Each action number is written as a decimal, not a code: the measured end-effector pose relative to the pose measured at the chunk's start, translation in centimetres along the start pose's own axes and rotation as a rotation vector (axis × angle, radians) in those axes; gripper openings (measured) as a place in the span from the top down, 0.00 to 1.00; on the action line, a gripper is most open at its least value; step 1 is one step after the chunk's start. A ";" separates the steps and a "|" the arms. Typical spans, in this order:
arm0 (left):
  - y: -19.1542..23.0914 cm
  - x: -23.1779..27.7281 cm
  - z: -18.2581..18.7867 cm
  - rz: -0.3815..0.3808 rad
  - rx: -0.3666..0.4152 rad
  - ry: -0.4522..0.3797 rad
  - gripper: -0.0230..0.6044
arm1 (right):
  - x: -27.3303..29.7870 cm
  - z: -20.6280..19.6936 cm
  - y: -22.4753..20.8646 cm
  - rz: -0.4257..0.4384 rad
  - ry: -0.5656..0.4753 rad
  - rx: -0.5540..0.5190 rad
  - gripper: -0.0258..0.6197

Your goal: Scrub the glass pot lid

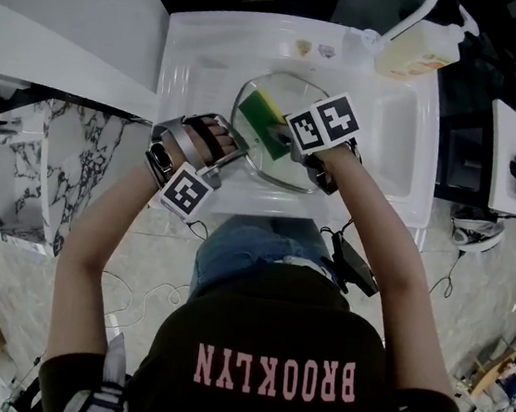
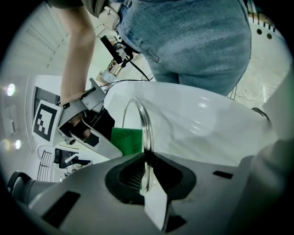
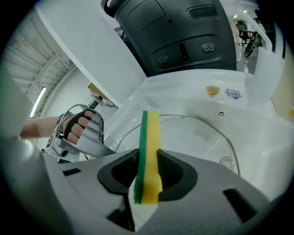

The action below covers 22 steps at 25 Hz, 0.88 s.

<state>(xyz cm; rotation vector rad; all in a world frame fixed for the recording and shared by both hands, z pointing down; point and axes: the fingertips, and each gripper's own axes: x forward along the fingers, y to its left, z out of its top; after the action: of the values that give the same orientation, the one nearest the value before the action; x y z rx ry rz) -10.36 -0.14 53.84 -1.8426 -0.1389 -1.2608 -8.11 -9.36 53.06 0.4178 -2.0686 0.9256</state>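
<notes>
The glass pot lid [image 1: 287, 162] stands tilted over the white sink [image 1: 201, 63]. My left gripper [image 1: 236, 154] is shut on the lid's near left rim; in the left gripper view the steel rim [image 2: 145, 133] runs edge-on between the jaws of the left gripper [image 2: 146, 172]. My right gripper [image 1: 281, 136] is shut on a green and yellow sponge [image 1: 260, 117], which lies against the lid's face. In the right gripper view the sponge [image 3: 149, 151] stands upright in the right gripper [image 3: 148, 173], with the lid [image 3: 202, 137] behind it. The lid's knob is hidden.
A yellow soap bottle [image 1: 417, 47] and the white faucet [image 1: 407, 18] stand at the sink's far right corner. A white counter [image 1: 65, 28] and a marble block [image 1: 25, 167] are to the left. The person's body stands close against the sink's front edge.
</notes>
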 end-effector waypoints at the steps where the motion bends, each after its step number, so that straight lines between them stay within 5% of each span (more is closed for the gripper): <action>1: 0.0 0.0 0.1 -0.001 -0.010 -0.006 0.89 | 0.1 0.0 -0.3 0.000 -0.003 0.013 0.80; 4: -0.2 -0.1 0.4 -0.019 -0.035 -0.017 0.89 | 0.2 0.0 -1.3 -0.002 -0.008 0.052 0.80; 7: 0.5 0.3 -0.6 0.042 0.056 0.032 0.89 | 0.2 -0.1 -2.4 -0.022 -0.010 0.084 0.80; 16: -0.2 0.0 0.3 -0.008 -0.020 -0.009 0.89 | -0.2 -1.1 -6.2 -0.078 -0.002 0.176 0.80; 22: 0.8 0.3 -0.5 0.063 0.053 0.025 0.89 | -0.9 -2.1 -9.3 -0.124 0.007 0.241 0.80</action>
<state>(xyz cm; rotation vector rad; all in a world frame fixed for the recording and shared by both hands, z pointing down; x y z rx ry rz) -10.17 -1.06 53.67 -1.7719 -0.0992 -1.2246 -1.14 -14.08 57.53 0.6616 -1.9076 1.1021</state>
